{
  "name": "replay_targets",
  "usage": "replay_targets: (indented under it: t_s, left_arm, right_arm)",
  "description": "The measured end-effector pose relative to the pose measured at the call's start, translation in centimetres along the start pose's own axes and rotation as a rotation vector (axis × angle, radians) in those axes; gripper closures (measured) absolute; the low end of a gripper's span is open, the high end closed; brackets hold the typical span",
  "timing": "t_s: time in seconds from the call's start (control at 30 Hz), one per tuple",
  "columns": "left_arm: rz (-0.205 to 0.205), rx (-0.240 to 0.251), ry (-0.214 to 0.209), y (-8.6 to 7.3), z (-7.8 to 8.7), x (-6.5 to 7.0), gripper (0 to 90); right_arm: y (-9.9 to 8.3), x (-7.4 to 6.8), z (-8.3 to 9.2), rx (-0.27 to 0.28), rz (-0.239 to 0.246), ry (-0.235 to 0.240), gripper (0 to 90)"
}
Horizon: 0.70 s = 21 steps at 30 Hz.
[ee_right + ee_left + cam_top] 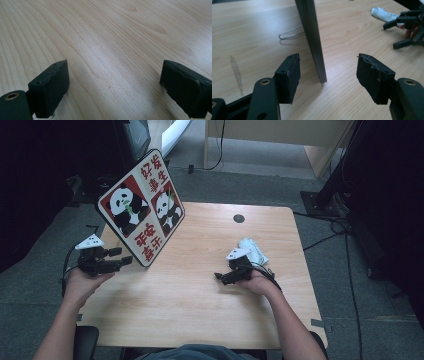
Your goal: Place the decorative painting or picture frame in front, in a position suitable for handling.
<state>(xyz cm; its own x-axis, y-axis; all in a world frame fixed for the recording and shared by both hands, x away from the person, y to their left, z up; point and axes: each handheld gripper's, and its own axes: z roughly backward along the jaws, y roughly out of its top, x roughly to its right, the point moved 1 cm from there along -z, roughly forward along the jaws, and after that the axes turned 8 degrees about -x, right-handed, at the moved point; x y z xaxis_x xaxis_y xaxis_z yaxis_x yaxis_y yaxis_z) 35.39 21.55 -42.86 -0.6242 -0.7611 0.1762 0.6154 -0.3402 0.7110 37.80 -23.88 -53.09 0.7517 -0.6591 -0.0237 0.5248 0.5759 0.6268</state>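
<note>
A square board (141,207) printed with two pandas and red characters stands tilted on the left side of the wooden table (200,315). My left gripper (121,256) is at its lower front corner. In the left gripper view the board's thin grey edge (312,37) rises between the jaws of the left gripper (328,62), nearer the left pad (291,75); neither pad touches it. A wire stand (289,33) props the board from behind. My right gripper (221,278) rests on the table at centre right, and its jaws (113,75) stand wide with bare wood between them.
A crumpled white cloth (255,251) lies just behind the right hand, the same cloth (384,13) appearing beside the right gripper (390,36) in the left gripper view. A round dark cable hole (239,218) sits near the far edge. Cables run over the floor at right.
</note>
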Motion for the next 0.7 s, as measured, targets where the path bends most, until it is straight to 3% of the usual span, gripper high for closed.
replay_targets:
  t_s: [0.13, 0.37, 0.5, 0.7]
  left_arm:
    - [0.013, 0.017, 0.015, 0.7, 0.4, -0.5, 36.9]
    - [0.037, 0.061, 0.004, 2.5, 1.4, -1.4, 38.0]
    - [0.006, 0.047, 0.035, 4.0, 2.1, -1.5, 38.4]
    - [-0.001, 0.061, 0.042, 6.4, 3.3, -1.8, 39.8]
  right_arm:
    - [0.0, 0.0, 0.0, -0.001, -0.001, 0.001, 9.1]
    - [0.0, 0.0, 0.0, 0.0, 0.0, 0.0, 9.0]
    - [0.0, 0.0, 0.0, 0.001, -0.001, 0.0, 9.0]
    - [0.0, 0.0, 0.0, 0.001, -0.001, 0.0, 9.0]
